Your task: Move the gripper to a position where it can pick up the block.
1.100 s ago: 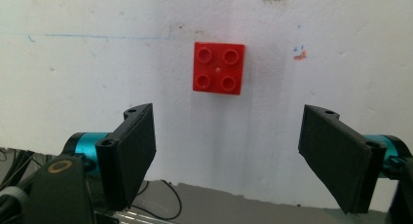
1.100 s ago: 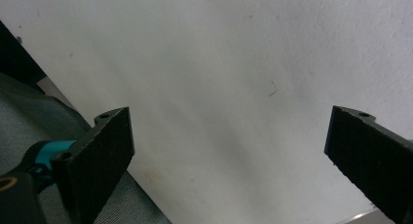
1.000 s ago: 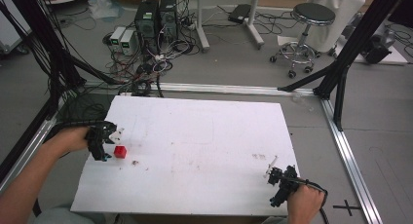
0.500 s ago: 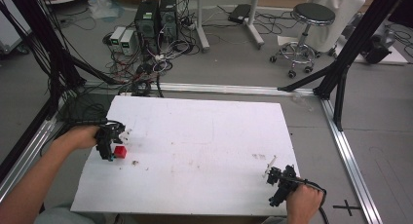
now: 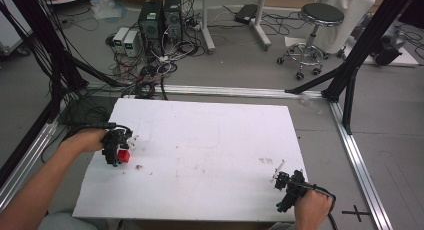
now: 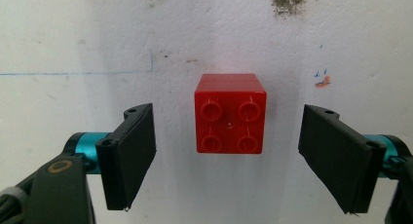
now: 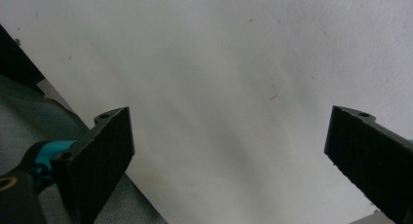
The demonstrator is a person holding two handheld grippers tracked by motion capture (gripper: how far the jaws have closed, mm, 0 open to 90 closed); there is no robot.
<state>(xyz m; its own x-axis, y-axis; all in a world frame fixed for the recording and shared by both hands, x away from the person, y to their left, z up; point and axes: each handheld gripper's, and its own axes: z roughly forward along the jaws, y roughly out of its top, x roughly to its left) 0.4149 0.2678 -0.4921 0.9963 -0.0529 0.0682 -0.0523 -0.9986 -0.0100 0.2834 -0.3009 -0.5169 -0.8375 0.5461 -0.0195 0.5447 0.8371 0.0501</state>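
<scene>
A red four-stud brick [image 6: 230, 113] lies on the white table [image 5: 210, 155], also seen near the table's left edge [image 5: 123, 155]. My left gripper [image 6: 229, 160] hovers over it, open, one jaw on each side of the brick with a gap on both sides. In the high view the left gripper [image 5: 115, 146] sits right at the brick. My right gripper [image 7: 229, 160] is open over bare white board near the table's front edge, with nothing between its jaws; the high view has this right gripper [image 5: 286, 184] at the front right corner.
Dark smudges mark the board [image 5: 137, 166] beside the brick and more [image 5: 265, 160] near the right gripper. Metal rails [image 5: 357, 160] frame the table. Beyond it are computer towers [image 5: 160, 17], tangled cables [image 5: 145, 77] and a stool [image 5: 315, 25].
My left gripper has moved right and closed in over the red brick, which now sits between its open jaws. The right gripper has stayed put.
</scene>
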